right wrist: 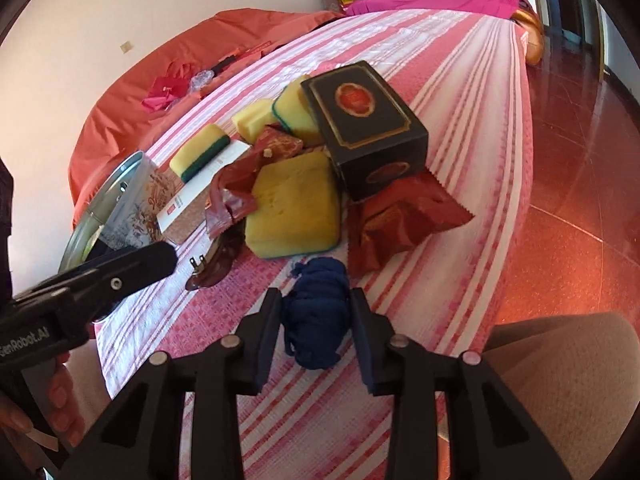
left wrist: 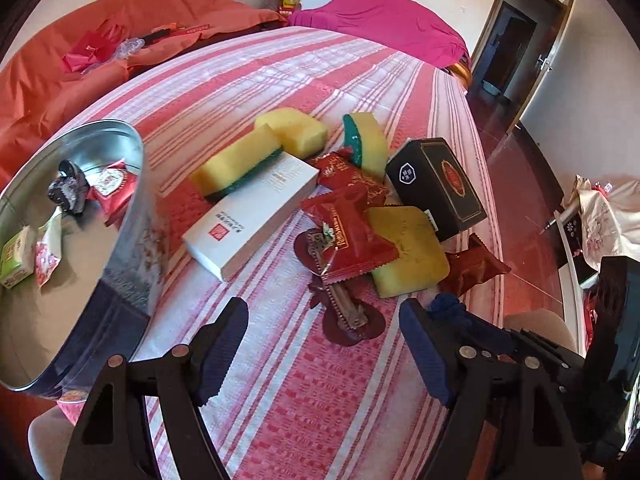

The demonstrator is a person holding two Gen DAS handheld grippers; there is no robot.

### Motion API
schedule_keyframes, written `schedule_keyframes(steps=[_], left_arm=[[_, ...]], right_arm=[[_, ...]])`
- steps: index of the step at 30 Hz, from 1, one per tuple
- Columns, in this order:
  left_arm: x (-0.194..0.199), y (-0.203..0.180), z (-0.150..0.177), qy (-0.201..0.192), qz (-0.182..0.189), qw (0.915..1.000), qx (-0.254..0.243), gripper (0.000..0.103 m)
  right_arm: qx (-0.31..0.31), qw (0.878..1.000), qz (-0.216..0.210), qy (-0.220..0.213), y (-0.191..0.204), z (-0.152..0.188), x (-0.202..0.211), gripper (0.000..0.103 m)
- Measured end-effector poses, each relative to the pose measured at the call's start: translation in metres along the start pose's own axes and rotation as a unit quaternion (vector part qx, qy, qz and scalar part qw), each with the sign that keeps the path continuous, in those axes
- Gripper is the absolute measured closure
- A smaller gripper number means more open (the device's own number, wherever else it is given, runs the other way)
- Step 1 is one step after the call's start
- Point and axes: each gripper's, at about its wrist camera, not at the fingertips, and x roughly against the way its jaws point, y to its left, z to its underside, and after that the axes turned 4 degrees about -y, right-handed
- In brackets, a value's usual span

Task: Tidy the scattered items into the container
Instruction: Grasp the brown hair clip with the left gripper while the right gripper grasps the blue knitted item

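A few small things already lie in the tin [left wrist: 120, 132]. Sponges [left wrist: 236, 164], boxes [left wrist: 256, 208] and snack packs [left wrist: 352, 232] wait on the bed. The right gripper [right wrist: 316, 316] squeezes blue cloth [right wrist: 316, 312]; the left gripper [left wrist: 324, 344] is wide open, empty.

A pink-striped bedspread [left wrist: 320, 380], an orange quilt [left wrist: 60, 92], a magenta cover [left wrist: 384, 28] and an open door [left wrist: 548, 44].
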Motion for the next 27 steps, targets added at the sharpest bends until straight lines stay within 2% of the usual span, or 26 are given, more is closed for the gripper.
schedule_keyframes(steps=[4, 10, 12, 13, 15, 17, 18, 23, 27], left_arm=[[-0.020, -0.006, -0.007, 0.018, -0.003, 0.9998, -0.013, 0.023], [-0.041, -0.001, -0.003, 0.033, -0.050, 0.9974, -0.040, 0.024], [-0.041, 0.003, 0.003, 0.028, -0.067, 0.9961, -0.051, 0.044], [-0.039, 0.002, 0.006, 0.021, -0.072, 0.9952, -0.063, 0.047], [-0.033, 0.004, 0.010, 0.017, -0.066, 0.9954, -0.067, 0.064], [-0.026, 0.008, 0.016, 0.015, -0.066, 0.9959, -0.059, 0.065], [-0.022, 0.010, 0.020, 0.011, -0.066, 0.9962, -0.056, 0.068], [0.003, 0.021, 0.050, -0.016, -0.071, 0.9969, -0.032, 0.069], [0.009, 0.026, 0.059, -0.028, -0.051, 0.9982, -0.010, 0.068]], right_arm=[[0.020, 1.000, 0.013, -0.005, 0.005, 0.001, -0.001, 0.068], [0.027, 1.000, 0.014, -0.007, 0.006, 0.001, -0.003, 0.068], [0.031, 0.999, 0.015, -0.008, 0.007, 0.002, -0.004, 0.067], [0.032, 0.999, 0.016, -0.008, 0.008, 0.002, -0.004, 0.067], [0.032, 0.999, 0.015, -0.009, 0.007, 0.002, -0.004, 0.067], [0.029, 0.999, 0.012, -0.009, 0.007, 0.002, -0.004, 0.067], [0.029, 0.999, 0.012, -0.010, 0.007, 0.002, -0.004, 0.067], [0.027, 0.999, 0.014, -0.009, 0.008, 0.002, -0.004, 0.067], [0.023, 1.000, 0.012, -0.009, 0.010, 0.002, -0.005, 0.067]])
